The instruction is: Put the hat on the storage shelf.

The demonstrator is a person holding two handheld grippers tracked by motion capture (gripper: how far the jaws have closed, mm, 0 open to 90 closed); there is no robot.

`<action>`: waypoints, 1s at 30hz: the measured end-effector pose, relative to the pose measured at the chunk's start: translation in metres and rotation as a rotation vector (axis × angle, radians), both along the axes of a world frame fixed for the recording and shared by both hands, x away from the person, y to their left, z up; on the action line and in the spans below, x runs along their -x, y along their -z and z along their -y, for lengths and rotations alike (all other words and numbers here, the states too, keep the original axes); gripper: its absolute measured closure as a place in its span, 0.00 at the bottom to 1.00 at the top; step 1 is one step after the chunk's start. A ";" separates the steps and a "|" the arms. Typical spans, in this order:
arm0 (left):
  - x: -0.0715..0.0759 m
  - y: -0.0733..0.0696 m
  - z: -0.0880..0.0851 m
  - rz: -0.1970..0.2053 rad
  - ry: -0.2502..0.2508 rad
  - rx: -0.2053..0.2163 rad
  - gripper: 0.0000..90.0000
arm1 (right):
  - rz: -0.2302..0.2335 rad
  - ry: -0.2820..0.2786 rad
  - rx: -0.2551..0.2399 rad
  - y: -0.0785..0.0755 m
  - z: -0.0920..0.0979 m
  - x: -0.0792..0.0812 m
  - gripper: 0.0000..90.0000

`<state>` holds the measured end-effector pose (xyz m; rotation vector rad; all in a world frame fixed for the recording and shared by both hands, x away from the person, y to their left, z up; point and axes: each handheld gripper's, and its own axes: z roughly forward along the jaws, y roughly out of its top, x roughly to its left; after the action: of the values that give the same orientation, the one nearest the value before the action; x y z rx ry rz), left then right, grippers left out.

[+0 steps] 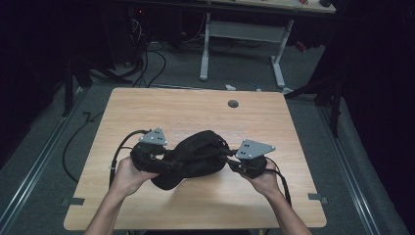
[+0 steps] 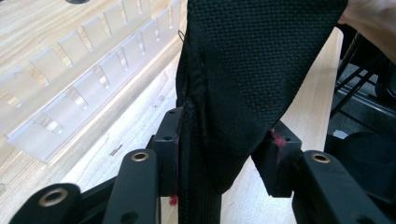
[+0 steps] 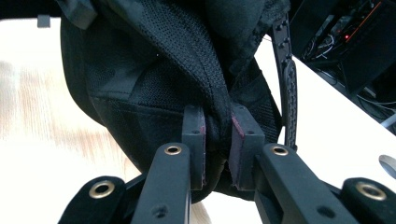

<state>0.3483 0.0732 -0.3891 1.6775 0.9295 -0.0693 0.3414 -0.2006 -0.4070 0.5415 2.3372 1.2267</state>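
Note:
A black cap (image 1: 195, 156) hangs just above the wooden table (image 1: 147, 105), stretched between both hand-held grippers. My left gripper (image 1: 169, 161) is at the cap's left end. In the left gripper view its jaws (image 2: 224, 149) stand apart, and a fold of the cap's black woven cloth (image 2: 247, 70) hangs loosely between the pads, so it is open. My right gripper (image 1: 229, 159) is at the cap's right end. In the right gripper view its jaws (image 3: 218, 140) are shut on a bunched ridge of the cap's mesh (image 3: 154, 70). The cap's studded adjuster strap (image 3: 289, 93) hangs just beside the pinch.
A clear plastic slotted rack (image 2: 79, 88) lies on the table beyond the cap. A round cable hole (image 1: 233, 104) sits near the table's far edge. A white-legged desk (image 1: 244, 34) stands behind, and cables (image 1: 78, 142) lie on the floor at the left.

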 end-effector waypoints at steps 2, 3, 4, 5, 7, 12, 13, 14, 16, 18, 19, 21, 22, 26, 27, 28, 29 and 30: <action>0.001 0.000 0.001 -0.009 0.009 -0.018 0.64 | 0.006 -0.005 0.030 -0.003 -0.002 -0.001 0.88; 0.001 0.000 0.002 -0.018 0.016 -0.029 0.65 | 0.008 -0.004 0.036 -0.004 -0.002 -0.001 0.88; 0.002 0.000 0.003 -0.023 0.023 -0.038 0.65 | 0.011 -0.006 0.042 -0.006 -0.002 -0.001 0.88; 0.003 0.000 0.003 -0.030 0.031 -0.045 0.66 | 0.016 -0.007 0.047 -0.008 -0.002 -0.002 0.88; 0.005 -0.001 0.004 -0.027 0.047 -0.049 0.69 | 0.018 -0.004 0.048 -0.011 -0.002 -0.003 0.87; 0.008 -0.002 0.001 -0.019 0.048 -0.014 0.74 | 0.008 0.002 0.006 -0.011 0.000 -0.007 0.85; 0.008 -0.002 0.000 -0.013 0.046 -0.010 0.75 | 0.003 0.003 -0.007 -0.010 0.001 -0.008 0.83; 0.009 -0.002 -0.001 -0.005 0.043 -0.010 0.75 | -0.007 0.005 -0.021 -0.010 0.002 -0.009 0.79; 0.011 -0.001 -0.002 -0.002 0.044 -0.005 0.76 | -0.026 0.008 -0.049 -0.010 0.003 -0.011 0.73; 0.011 -0.001 -0.004 -0.006 0.042 0.012 0.76 | -0.036 0.011 -0.057 -0.010 0.002 -0.011 0.67; 0.011 -0.001 -0.005 -0.006 0.038 0.018 0.77 | -0.041 0.012 -0.053 -0.010 0.002 -0.012 0.64; 0.010 -0.002 -0.009 -0.011 0.027 0.034 0.77 | -0.047 0.021 -0.055 -0.009 0.001 -0.011 0.58; 0.010 -0.003 -0.012 -0.011 0.018 0.043 0.77 | -0.046 0.026 -0.064 -0.009 0.003 -0.011 0.55; 0.008 -0.005 -0.023 -0.007 -0.018 0.084 0.77 | -0.053 0.060 -0.112 -0.008 0.015 -0.006 0.49; 0.007 -0.006 -0.025 -0.002 -0.028 0.095 0.77 | -0.060 0.071 -0.121 -0.007 0.019 -0.005 0.48; 0.006 -0.008 -0.027 0.000 -0.039 0.111 0.77 | -0.070 0.080 -0.120 -0.006 0.024 -0.005 0.47; 0.005 -0.009 -0.029 0.005 -0.050 0.125 0.76 | -0.087 0.092 -0.123 -0.004 0.027 -0.004 0.46; 0.005 -0.010 -0.030 0.012 -0.059 0.139 0.76 | -0.094 0.105 -0.125 -0.001 0.032 -0.003 0.46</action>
<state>0.3438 0.1033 -0.3793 1.5203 0.9432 -0.0821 0.3446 -0.2326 -0.4057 0.7693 2.2867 1.3310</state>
